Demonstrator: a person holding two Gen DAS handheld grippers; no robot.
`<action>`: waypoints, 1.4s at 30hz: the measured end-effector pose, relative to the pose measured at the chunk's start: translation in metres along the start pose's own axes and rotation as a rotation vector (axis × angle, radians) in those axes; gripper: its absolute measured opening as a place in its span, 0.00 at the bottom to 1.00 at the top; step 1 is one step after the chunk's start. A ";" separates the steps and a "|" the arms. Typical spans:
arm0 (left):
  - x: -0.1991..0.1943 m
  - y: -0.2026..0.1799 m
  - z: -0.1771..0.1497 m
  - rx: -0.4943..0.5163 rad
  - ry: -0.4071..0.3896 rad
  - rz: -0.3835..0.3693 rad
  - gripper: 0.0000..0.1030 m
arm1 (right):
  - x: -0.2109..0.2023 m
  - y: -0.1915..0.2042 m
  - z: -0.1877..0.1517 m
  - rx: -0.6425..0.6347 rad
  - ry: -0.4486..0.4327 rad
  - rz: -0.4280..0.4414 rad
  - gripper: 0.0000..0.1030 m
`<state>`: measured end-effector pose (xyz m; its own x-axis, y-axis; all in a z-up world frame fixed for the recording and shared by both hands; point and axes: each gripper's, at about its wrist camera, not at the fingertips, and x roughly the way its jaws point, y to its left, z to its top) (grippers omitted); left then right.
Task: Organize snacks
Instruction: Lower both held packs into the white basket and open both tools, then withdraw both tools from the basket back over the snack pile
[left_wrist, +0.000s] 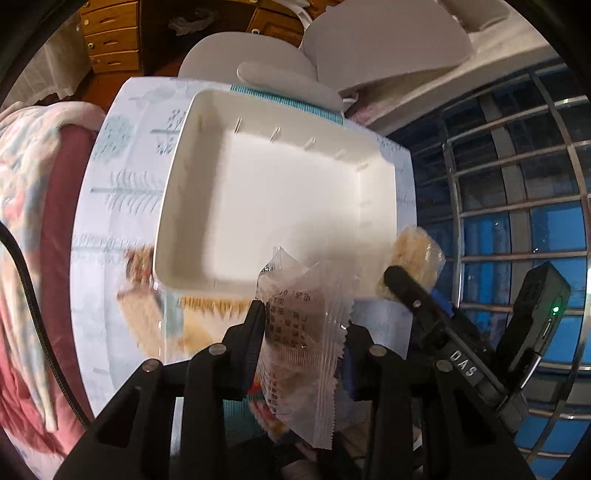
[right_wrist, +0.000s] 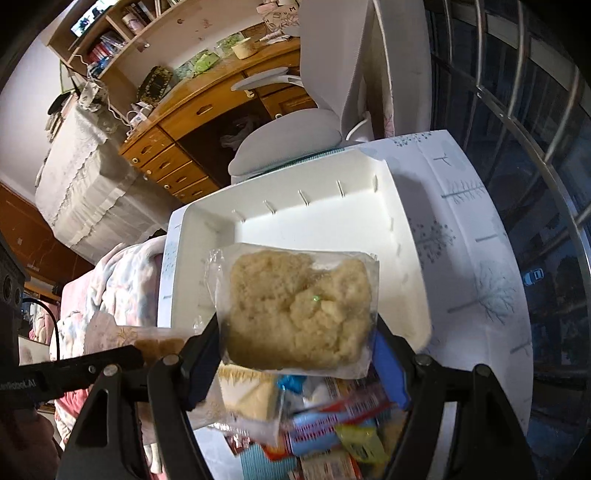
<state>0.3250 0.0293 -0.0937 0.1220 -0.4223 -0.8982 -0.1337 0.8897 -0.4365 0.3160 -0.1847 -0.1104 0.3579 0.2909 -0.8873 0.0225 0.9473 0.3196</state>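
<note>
Above white bin (right_wrist: 402, 236), both tongs down-tilted

Both views ride on the tongs and look steeply down along their fingers, close over the tabletop (left_wrist: 122, 206). The left wrist view sees the white tray (left_wrist: 258, 206) from its near left; the right wrist view sees it from its near right. They share the tray, the patterned cloth and a grey chair (right_wrist: 288, 144) beyond.

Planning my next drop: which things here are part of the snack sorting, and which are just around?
Job: white bin; clear-wrapped snack in left gripper; crumbly cake packet in right gripper; snack pile.
Around: grey chair; wooden desk; blanket.
</note>
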 end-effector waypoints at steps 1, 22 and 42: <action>0.002 -0.001 0.004 0.004 -0.012 0.000 0.33 | 0.005 0.001 0.003 0.006 0.006 -0.005 0.73; 0.019 0.008 0.027 0.169 -0.024 0.062 0.37 | 0.048 0.010 -0.002 0.098 0.133 -0.036 0.92; -0.012 0.002 -0.091 0.257 -0.035 0.112 0.49 | -0.003 0.003 -0.090 0.184 0.182 0.038 0.92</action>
<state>0.2334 0.0202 -0.0885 0.1554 -0.3164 -0.9358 0.1046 0.9473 -0.3030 0.2313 -0.1709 -0.1371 0.1886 0.3611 -0.9133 0.1876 0.8996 0.3944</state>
